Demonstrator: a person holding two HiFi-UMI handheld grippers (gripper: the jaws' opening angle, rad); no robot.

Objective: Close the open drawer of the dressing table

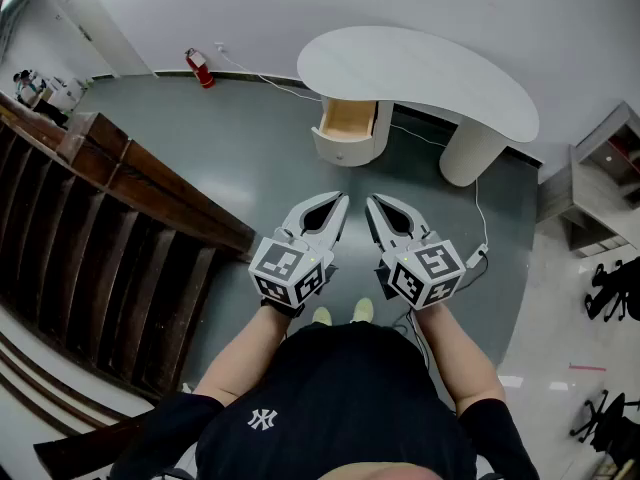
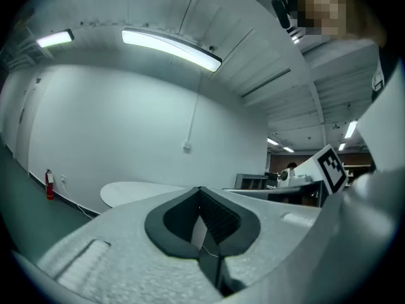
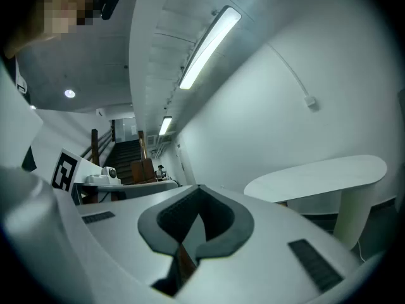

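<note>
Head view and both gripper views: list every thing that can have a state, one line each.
drawer: open, pulled out of the dressing table
left gripper: jaws shut, holding nothing
right gripper: jaws shut, holding nothing
ceiling light: on

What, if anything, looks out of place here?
Only the drawer under the table: it stands pulled out, its wooden inside showing. Both grippers, left and right, are shut, empty and well short of it. Nothing looks spilled or damaged.
</note>
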